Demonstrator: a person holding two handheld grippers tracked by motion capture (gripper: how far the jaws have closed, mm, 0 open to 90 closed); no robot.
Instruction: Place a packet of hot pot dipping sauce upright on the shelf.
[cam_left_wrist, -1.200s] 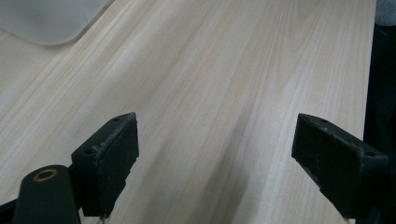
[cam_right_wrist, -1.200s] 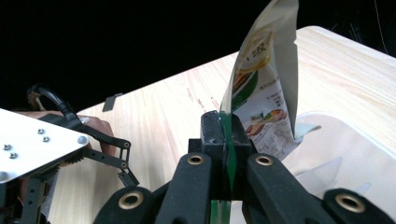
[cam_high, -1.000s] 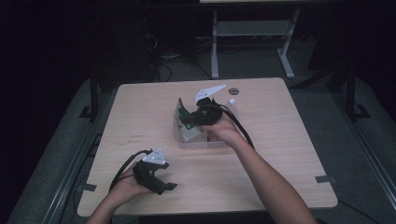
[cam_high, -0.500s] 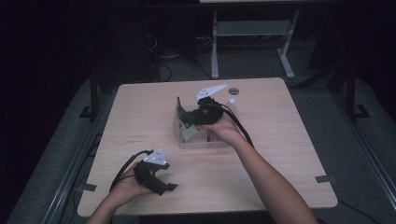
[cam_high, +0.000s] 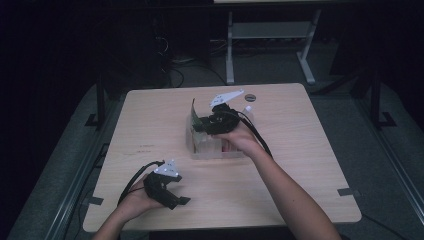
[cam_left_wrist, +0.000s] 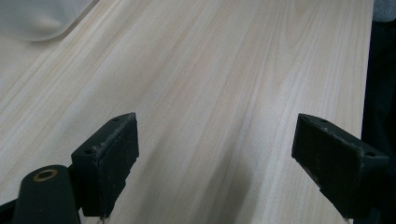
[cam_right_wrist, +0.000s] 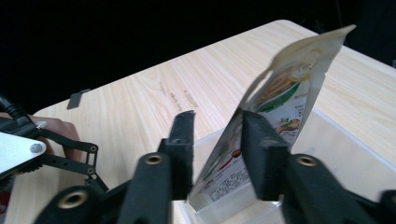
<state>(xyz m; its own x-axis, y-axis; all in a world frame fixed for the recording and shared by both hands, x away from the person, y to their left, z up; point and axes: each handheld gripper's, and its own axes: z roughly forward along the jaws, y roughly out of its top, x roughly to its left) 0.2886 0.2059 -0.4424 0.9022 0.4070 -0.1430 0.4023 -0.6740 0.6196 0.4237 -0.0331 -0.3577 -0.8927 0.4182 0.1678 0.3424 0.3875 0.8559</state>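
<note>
A flat food pouch (cam_right_wrist: 280, 88) with green and white print stands on edge in a clear plastic bin (cam_right_wrist: 336, 140). My right gripper (cam_right_wrist: 217, 126) straddles it, its jaws apart. The pouch leans on the right jaw, and a gap shows at the left jaw's tip. In the high view the right gripper (cam_high: 207, 122) hovers over the bin (cam_high: 200, 151) at mid table, with the pouch (cam_high: 192, 112) upright at its left. My left gripper (cam_high: 176, 199) rests open near the table's front left edge; its jaws (cam_left_wrist: 219, 158) stand wide over bare wood.
The bin holds a red item (cam_high: 227, 146) and other pale packs. A small white bottle (cam_high: 247, 112) and a dark round lid (cam_high: 250, 96) lie behind it. Wooden table (cam_high: 310, 150) with dark floor around it. The bin's pale corner (cam_left_wrist: 42, 18) shows far off.
</note>
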